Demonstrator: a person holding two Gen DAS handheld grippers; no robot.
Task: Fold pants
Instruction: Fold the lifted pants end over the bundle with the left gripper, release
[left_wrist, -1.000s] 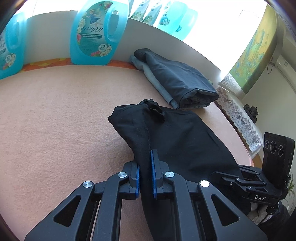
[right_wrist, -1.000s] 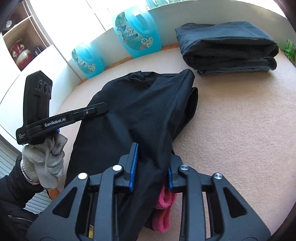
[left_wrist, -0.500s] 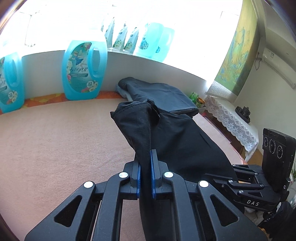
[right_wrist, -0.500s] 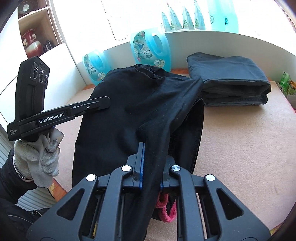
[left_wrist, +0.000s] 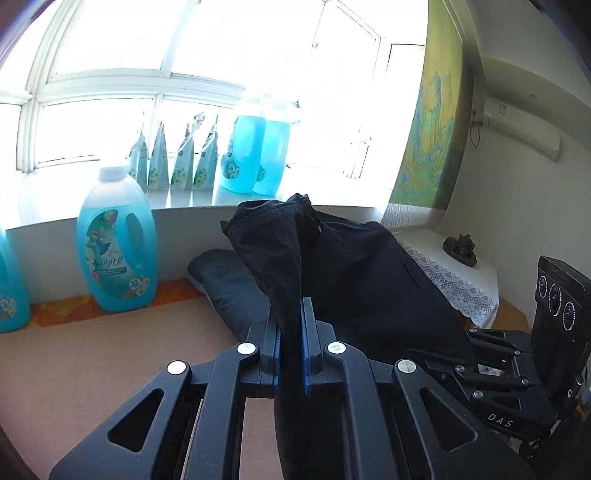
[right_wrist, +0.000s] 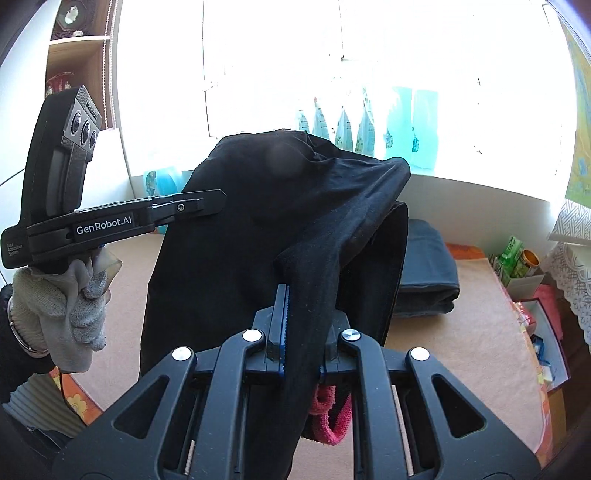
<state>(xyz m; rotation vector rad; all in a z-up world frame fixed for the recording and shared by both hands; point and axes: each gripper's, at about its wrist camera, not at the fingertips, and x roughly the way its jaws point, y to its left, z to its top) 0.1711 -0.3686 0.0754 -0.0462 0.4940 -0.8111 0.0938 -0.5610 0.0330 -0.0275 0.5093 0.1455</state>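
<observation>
Black pants (left_wrist: 354, 269) (right_wrist: 236, 236) hang in the air between the two grippers, lifted off the tan table (left_wrist: 110, 354). My left gripper (left_wrist: 290, 343) is shut on one edge of the cloth, which rises in a peak above its blue pads (left_wrist: 306, 354). My right gripper (right_wrist: 301, 325) is shut on another edge, the fabric draping over its right finger. In the right wrist view the left gripper (right_wrist: 207, 201) shows at the left, held by a gloved hand (right_wrist: 70, 317). The right gripper body (left_wrist: 517, 373) shows in the left wrist view at the right.
A folded dark garment (left_wrist: 232, 288) (right_wrist: 428, 277) lies on the table behind the pants. Blue detergent jugs (left_wrist: 116, 251) stand at the wall and on the sill. A pink cloth (right_wrist: 332, 417) lies under the right gripper. Boxes and jars (right_wrist: 524, 269) sit at the right.
Both grippers have risen together with the pants, which lay on the table a second ago and now hang lifted. Both views have tilted up towards the window.
</observation>
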